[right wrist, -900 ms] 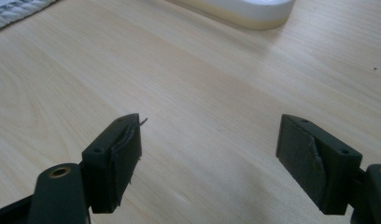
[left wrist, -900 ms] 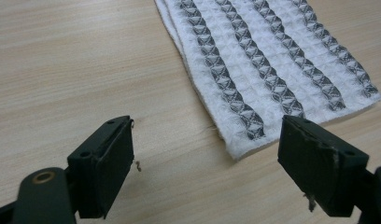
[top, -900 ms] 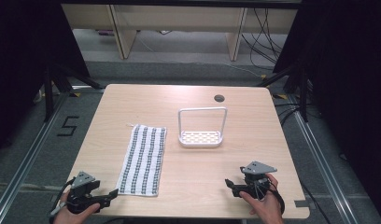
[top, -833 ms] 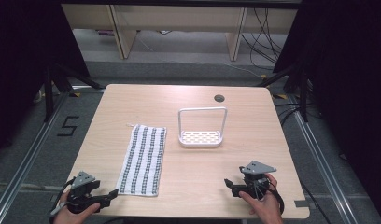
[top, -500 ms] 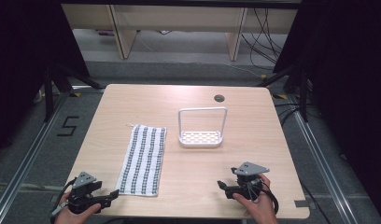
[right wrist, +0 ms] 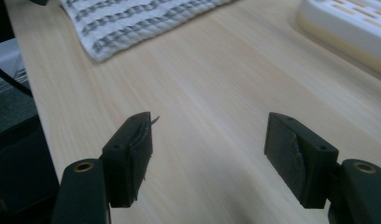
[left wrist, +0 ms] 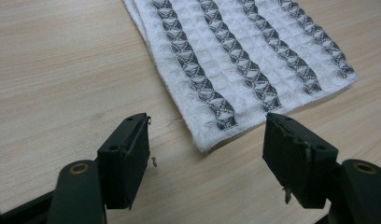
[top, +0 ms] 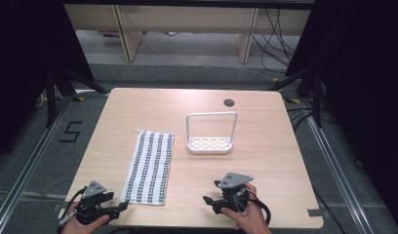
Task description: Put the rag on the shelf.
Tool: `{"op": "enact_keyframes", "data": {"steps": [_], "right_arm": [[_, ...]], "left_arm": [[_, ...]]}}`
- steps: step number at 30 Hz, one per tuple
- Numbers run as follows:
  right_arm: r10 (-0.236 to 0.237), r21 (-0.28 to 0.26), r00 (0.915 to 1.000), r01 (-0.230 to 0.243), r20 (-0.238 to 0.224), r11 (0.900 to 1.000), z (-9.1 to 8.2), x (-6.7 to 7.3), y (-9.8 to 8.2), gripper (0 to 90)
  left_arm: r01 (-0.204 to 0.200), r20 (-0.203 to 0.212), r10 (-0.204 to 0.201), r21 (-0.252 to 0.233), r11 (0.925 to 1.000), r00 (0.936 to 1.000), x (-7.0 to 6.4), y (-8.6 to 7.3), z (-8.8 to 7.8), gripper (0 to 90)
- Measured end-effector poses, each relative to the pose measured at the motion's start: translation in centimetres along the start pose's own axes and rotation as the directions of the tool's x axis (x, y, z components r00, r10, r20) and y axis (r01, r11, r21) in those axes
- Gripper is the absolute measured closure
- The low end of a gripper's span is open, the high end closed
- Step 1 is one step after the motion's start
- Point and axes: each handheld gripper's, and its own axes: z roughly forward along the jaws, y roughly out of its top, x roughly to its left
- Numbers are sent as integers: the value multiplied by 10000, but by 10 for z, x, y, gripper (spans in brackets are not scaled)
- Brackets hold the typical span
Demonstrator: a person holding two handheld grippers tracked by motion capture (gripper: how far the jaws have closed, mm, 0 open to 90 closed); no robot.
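I held a hand-held gripper in each hand near the front edge of the pale wooden worktop (top: 138, 107). My left hand-held gripper (top: 120, 207) sat low at the near left corner, its two black jaws spread wide with nothing between them, aimed at the near corner of the striped towel (left wrist: 235, 70). I judged it was placed there to pinch that corner. The towel lay flat and folded into a long strip on the left half of the worktop, just ahead of that gripper; its cloth was a white waffle weave crossed by dark grey patterned stripes, with a soft doubled edge. My right hand-held gripper (top: 209, 202) hovered over bare wood at the near right, jaws equally wide and empty, turned toward the towel, probably waiting to take its other corner. Behind it, near the middle, stood a white plastic rack (top: 209, 144) with a slotted base and a tall hoop handle, well apart from both grippers.
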Motion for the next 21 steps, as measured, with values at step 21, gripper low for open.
{"op": "enact_keyframes", "data": {"steps": [21], "right_arm": [[-1494, -35, 9811, 1501, -1231, 9887, 58, 47, 45, 435]], "left_arm": [[-155, -64, 156, 126, 9998, 9999, 0, 10, 8, 322]]}}
